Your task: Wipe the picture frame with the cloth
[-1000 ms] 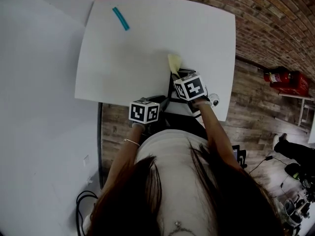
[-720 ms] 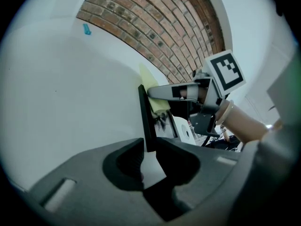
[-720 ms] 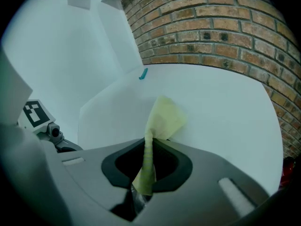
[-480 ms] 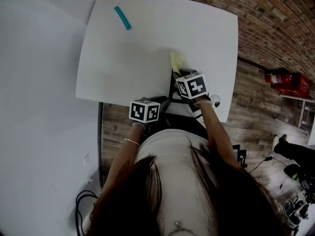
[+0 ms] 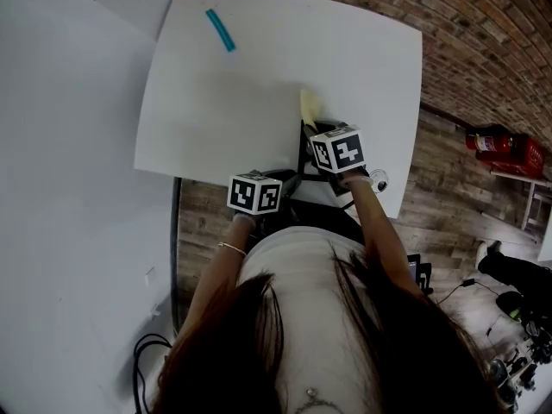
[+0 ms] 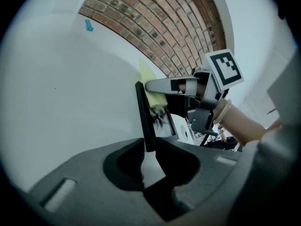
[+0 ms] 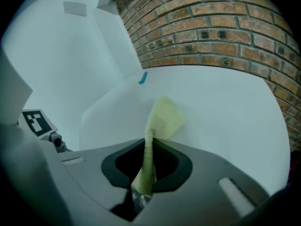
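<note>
On your left gripper point(image 6: 149, 149), the fingers point(image 6: 89, 180) have just been closing and pinch the black picture frame point(image 6: 143, 109), upright at the surface's point(image 5: 224, 102) near edge. Your right gripper's point(image 7: 146, 166) fingers point(image 7: 207, 185) clamp the yellow cloth point(image 7: 162, 119) over that same edge.

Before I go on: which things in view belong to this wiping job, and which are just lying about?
Job: picture frame; yellow cloth.
Lying about: teal stick, far back on the table; red fire extinguisher.
</note>
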### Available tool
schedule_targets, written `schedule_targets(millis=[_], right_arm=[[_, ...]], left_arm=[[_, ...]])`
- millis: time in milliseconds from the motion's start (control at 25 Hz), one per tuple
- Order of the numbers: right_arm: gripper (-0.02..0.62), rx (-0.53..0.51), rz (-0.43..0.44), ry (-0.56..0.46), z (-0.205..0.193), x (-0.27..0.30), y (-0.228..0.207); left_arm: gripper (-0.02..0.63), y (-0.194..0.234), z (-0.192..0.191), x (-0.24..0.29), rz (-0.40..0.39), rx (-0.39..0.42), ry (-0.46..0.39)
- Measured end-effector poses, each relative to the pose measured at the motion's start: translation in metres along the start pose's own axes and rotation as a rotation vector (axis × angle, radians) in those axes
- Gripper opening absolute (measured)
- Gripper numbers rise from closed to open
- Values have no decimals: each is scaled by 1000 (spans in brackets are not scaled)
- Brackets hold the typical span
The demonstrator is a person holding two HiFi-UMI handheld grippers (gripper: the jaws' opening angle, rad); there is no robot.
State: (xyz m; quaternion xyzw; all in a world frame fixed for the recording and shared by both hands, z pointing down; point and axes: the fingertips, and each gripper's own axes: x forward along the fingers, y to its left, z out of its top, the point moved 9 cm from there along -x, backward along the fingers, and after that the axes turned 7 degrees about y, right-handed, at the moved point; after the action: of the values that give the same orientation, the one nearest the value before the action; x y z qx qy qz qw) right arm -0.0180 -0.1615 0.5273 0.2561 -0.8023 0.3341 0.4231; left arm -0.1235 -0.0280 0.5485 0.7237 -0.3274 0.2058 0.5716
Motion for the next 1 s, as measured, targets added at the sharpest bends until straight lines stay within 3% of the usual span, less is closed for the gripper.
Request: schedule_targets(millis=[480,1000], right_arm=[[40,12,-26,-41,6,-13,-2],[40,52,-78,-75,-14,-35,0]], left_arm=[[75,1,0,1,5,2,0],[75,1,-2,0,29,27,-30]])
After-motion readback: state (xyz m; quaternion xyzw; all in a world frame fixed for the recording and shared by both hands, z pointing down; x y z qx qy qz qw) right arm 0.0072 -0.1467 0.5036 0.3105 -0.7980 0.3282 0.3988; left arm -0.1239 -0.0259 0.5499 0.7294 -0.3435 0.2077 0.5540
